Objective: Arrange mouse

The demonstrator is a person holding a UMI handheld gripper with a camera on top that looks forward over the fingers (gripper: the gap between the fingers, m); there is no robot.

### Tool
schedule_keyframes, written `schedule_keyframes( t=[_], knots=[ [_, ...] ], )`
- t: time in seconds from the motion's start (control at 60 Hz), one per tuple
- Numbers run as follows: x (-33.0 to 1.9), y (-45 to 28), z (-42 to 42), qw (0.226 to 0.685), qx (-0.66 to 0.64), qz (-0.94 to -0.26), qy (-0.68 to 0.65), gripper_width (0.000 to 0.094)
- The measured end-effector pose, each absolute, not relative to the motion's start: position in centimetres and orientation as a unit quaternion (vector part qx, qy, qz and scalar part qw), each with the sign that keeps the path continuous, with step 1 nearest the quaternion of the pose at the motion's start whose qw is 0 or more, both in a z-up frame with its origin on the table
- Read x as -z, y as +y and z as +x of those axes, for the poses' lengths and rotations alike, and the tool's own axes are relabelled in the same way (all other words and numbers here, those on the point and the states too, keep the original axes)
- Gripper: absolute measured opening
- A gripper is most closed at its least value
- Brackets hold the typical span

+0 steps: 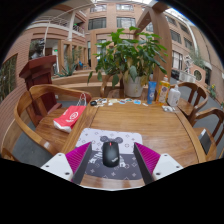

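Placement looks like the step in hand, as I judge it: the small black computer mouse point(110, 153) sits low in the frame's centre on a dark grey rectangular mouse mat point(97, 168).

Going left to right, you have a curved wooden chair point(35, 112) at centre left, with a red and white packet point(68, 118) on the round, grained wooden table point(140, 122). A leafy potted plant point(128, 55) stands at upper centre, and pale bottles point(165, 93) to its right.

Your gripper point(111, 157) is wide open, its magenta pads point(77, 156) flanking the mouse with a gap at each side, holding nothing. Next, you probably close on the smooth, rounded shell evenly, or draw back if it already lies where you want it.
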State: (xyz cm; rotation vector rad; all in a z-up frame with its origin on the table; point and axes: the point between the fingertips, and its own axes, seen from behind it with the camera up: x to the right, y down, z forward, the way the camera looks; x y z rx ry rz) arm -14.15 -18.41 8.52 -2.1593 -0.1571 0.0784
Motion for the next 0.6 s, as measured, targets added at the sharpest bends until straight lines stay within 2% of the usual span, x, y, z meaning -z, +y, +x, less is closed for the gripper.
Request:
schedule_keyframes(
  t=[0.133, 0.217, 0.417, 0.6],
  knots=[
    [-12.1, -22.4, -13.9, 0.49, -0.027, -0.869, -0.06, 0.0855],
    [-13.1, -24.8, -13.6, 0.498, -0.02, -0.865, -0.06, 0.086],
    [-13.2, -29.9, -13.6, 0.498, -0.016, -0.865, -0.061, 0.0858],
    [-12.9, -31.5, -13.8, 0.496, -0.013, -0.866, -0.068, 0.0856]
  ],
)
